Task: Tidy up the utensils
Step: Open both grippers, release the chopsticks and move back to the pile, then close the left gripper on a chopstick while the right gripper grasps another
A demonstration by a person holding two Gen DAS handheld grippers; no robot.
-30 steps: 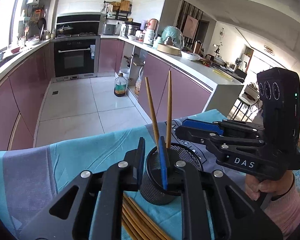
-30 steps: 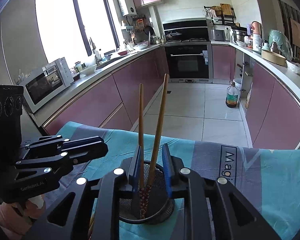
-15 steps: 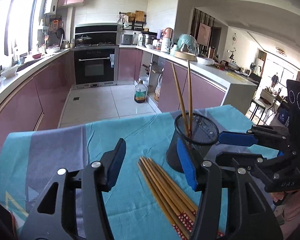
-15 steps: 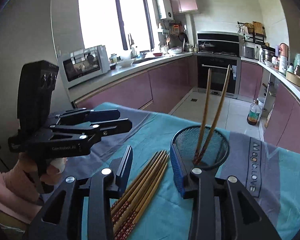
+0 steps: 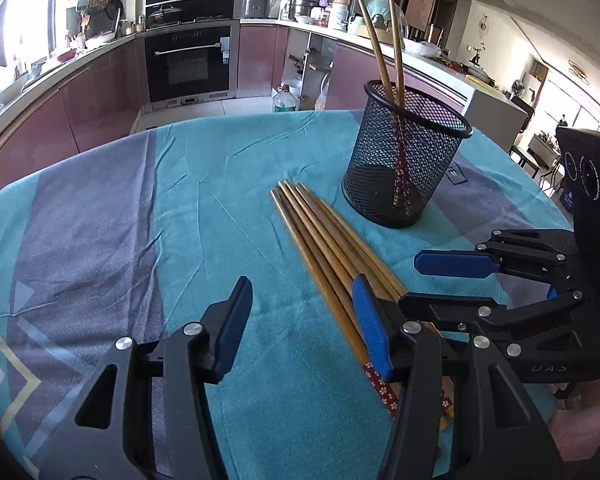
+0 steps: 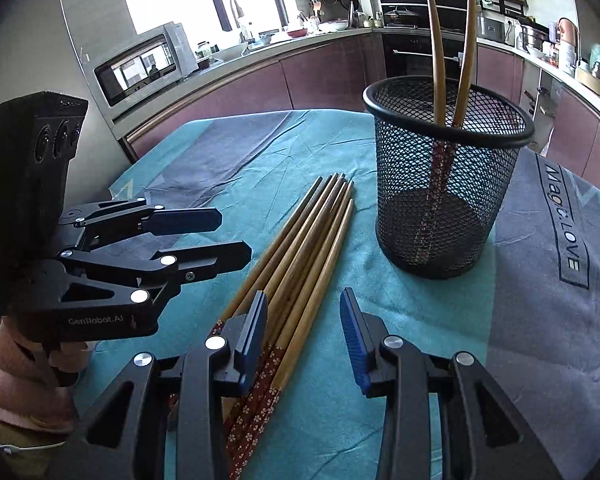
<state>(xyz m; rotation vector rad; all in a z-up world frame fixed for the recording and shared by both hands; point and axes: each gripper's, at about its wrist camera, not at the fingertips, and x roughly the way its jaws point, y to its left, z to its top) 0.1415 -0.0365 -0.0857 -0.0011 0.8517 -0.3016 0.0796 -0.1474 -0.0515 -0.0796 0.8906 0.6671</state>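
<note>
The loose chopsticks (image 6: 300, 264) lie in a tight bundle on the teal cloth (image 5: 204, 184), their narrow tips toward the mesh cup (image 6: 444, 184) and their red, flower-patterned ends toward the person. The right gripper (image 6: 304, 320) hovers over the thick end of that bundle: its left finger sits above the bundle's patterned part, while the outermost stick on the cup side shows in the gap between the jaws. The jaws stand apart and pinch nothing. The left gripper (image 5: 300, 320) comes in from the other side — its right finger overlaps the edge of the bundle, the rest of the gap shows only bare cloth. Its fingers are spread too, wider than the other pair, and hold nothing.

Both tools tilt steeply down toward the table, side by side, fingertips near one another over the sticks. A hand (image 6: 60, 360) in a pink fleecy sleeve grips the left tool's handle from below.

The cup is black wire mesh, round, slightly tapered, with a smooth rolled rim; it stands upright just beyond the bundle's tips. Two chopsticks (image 6: 452, 52) stand inside it, leaning apart at the top, patterned ends down. The sticks are smooth brown wood — rounded and tapering. The fingers wear ribbed blue pads (image 5: 370, 330) on black angular frames with silver pivots.
</note>
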